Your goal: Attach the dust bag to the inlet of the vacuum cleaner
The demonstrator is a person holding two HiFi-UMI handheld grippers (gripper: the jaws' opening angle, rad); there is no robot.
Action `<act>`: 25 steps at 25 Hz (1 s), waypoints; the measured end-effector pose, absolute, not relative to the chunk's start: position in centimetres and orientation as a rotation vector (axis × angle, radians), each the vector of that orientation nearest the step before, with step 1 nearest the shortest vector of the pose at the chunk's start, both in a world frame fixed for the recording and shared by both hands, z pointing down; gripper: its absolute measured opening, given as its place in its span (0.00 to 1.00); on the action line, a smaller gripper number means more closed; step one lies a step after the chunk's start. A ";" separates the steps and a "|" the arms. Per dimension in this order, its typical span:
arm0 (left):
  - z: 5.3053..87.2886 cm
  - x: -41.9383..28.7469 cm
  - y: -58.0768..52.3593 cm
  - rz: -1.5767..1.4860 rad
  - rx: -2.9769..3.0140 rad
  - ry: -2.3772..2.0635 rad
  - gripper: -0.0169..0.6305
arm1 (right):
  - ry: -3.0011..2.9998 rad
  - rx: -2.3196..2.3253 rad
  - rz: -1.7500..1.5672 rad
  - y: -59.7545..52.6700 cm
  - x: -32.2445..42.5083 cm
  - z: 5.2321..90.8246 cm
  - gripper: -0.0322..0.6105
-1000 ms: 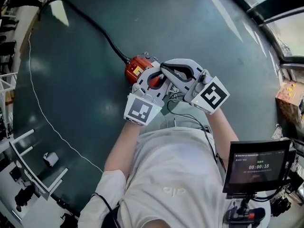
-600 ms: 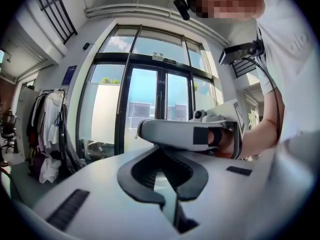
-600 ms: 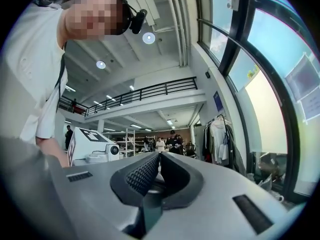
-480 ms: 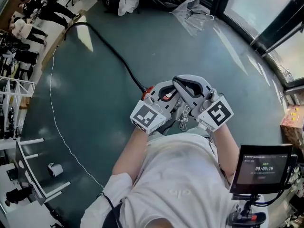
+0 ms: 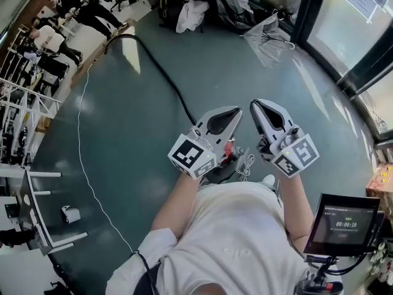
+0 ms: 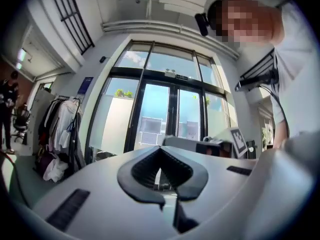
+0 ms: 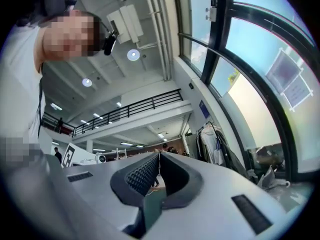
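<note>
In the head view both grippers are held up in front of the person's chest, pointing away over the dark green floor. My left gripper (image 5: 238, 110) (image 6: 160, 149) is shut with nothing between its pads. My right gripper (image 5: 253, 105) (image 7: 159, 155) is beside it, a little apart, and is also shut and empty. A small red part of the vacuum cleaner (image 5: 229, 150) shows on the floor below the left gripper; the rest is hidden. Its black hose (image 5: 161, 72) runs off to the upper left. A white cord (image 5: 244, 165) lies near it. No dust bag shows in any view.
A thin white cable (image 5: 83, 146) curves over the floor at the left. Clothes (image 5: 190, 11) and a folded umbrella (image 5: 270, 39) lie by the glass doors (image 5: 344, 35) at the back. People (image 5: 55, 42) stand at upper left, a monitor (image 5: 345, 223) at lower right.
Both grippers have risen away from the vacuum cleaner and drawn slightly apart. The head view has tipped up, showing more of the room. The vacuum is now mostly covered by the left gripper.
</note>
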State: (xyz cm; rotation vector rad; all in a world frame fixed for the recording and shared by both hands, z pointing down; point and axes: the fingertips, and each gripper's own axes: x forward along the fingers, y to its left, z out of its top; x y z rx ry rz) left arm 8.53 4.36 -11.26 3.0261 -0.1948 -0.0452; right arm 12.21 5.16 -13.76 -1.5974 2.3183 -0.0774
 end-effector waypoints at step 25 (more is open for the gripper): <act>-11.6 3.0 -0.2 -0.061 2.904 -0.404 0.03 | 2.362 -1.707 -0.127 4.2 12.6 -13.1 0.07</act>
